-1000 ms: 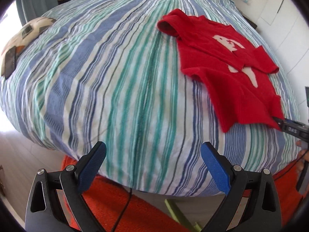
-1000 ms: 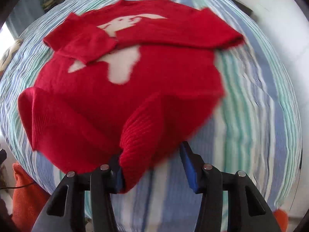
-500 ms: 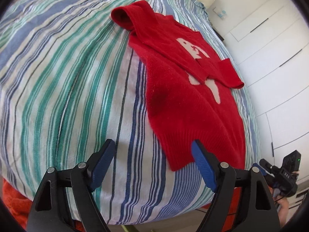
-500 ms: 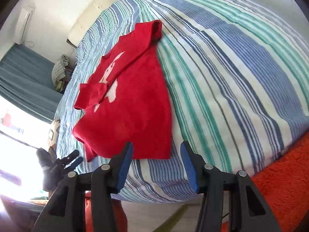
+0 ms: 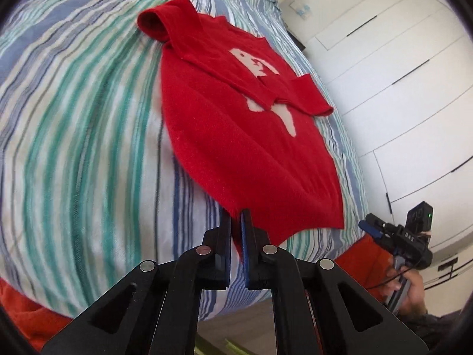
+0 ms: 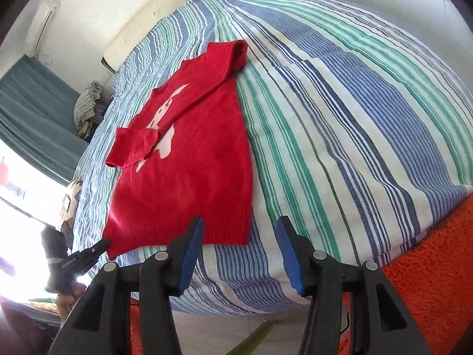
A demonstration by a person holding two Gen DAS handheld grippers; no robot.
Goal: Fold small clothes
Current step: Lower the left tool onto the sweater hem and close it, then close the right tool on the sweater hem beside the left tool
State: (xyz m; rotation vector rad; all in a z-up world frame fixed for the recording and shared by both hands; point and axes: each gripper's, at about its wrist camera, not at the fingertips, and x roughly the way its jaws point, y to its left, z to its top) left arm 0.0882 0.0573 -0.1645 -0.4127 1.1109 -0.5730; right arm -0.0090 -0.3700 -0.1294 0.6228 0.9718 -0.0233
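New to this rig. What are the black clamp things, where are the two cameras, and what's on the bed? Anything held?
No robot arm here: a person carries a two-finger hand-held gripper in each hand, with a fisheye camera on each looking along its fingers. One picture is from the left gripper, the other from the right gripper. A red sweater lies flat on the striped bedspread, sleeves folded in. The left gripper is shut on the sweater's near hem corner. The right gripper is open, holding nothing, just short of the other hem corner.
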